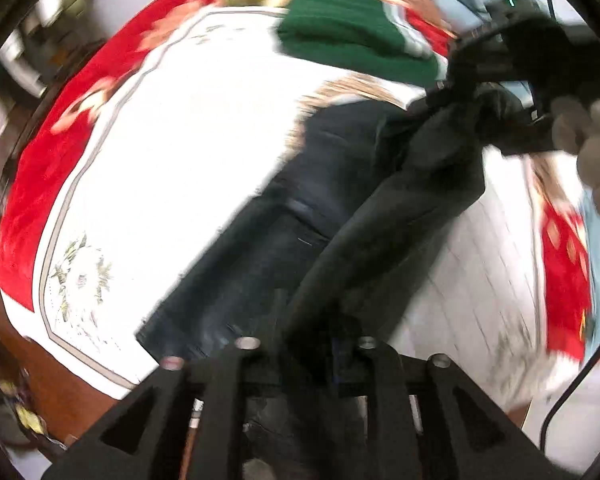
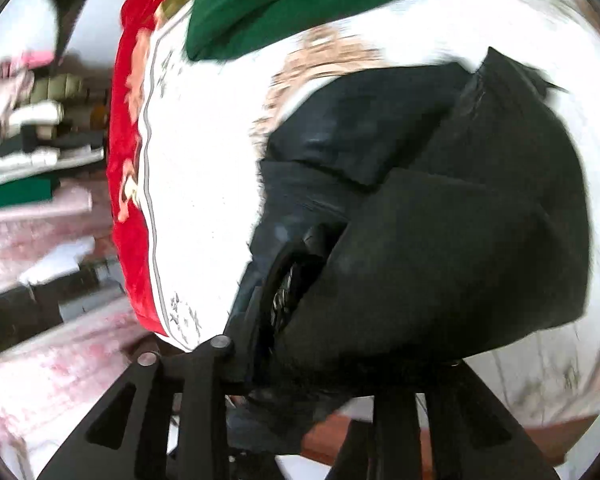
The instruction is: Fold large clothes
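Observation:
A large black garment (image 1: 300, 216) lies across a white blanket with a red flowered border (image 1: 172, 152). My left gripper (image 1: 308, 344) is shut on one edge of the black garment and lifts it off the blanket. The right gripper (image 1: 460, 92) shows at the upper right of the left wrist view, shut on the other end of the same lifted fold. In the right wrist view the black garment (image 2: 440, 220) bunches over my right gripper (image 2: 300, 340) and hides its fingertips. Both views are motion-blurred.
A folded green garment (image 1: 340, 36) lies at the far side of the blanket, also in the right wrist view (image 2: 284, 4). A brown wooden edge (image 1: 60, 380) shows beyond the blanket. Shelves with stacked clothes (image 2: 32, 140) stand at the left.

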`<state>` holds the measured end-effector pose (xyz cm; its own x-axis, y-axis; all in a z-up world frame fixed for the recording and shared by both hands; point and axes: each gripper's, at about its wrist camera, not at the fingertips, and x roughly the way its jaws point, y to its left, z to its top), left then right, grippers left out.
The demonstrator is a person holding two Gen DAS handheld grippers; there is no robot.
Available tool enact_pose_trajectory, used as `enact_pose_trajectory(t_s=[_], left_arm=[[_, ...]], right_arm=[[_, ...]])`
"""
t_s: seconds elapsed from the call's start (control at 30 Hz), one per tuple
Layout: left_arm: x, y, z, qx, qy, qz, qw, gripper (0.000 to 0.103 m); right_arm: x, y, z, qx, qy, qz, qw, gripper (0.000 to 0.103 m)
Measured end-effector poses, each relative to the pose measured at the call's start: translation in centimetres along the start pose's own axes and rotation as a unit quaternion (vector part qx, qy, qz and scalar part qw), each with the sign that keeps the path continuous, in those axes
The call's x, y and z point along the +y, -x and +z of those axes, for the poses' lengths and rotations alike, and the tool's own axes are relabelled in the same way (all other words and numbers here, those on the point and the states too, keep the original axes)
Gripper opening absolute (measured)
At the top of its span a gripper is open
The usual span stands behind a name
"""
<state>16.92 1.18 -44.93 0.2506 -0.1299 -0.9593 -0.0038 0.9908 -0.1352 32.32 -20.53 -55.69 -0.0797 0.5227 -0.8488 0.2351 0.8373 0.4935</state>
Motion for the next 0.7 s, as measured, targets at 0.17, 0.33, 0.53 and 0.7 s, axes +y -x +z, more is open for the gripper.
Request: enact_pose_trajectory(t_s=[0.17,0.33,0.53,0.7], left_arm=[[6.8,-1.4,1.4,-0.02,0.086,0.026,0.9957,0.078],[8.5,-1.4,1.1,-0.022,0.127,0.02,0.9915,0.082],[7.5,-4.0,2.3,-0.009,0.154,0.004,0.988,0.082],[6.8,-8.4,5.3,0.004,0.15,0.02,0.9884,0.083]], right_arm=[[4.3,-8.6,4.7,0.045,0.027,0.04,0.998,0.051],[3.6,-5.2,4.6,-0.006,0.016,0.118,0.993,0.051],[-0.7,-2.5,4.2,-0.067,-0.011,0.038,0.997,0.048],[1.4,-7.5,8.3,-0.08,0.055,-0.049,0.994,0.034]])
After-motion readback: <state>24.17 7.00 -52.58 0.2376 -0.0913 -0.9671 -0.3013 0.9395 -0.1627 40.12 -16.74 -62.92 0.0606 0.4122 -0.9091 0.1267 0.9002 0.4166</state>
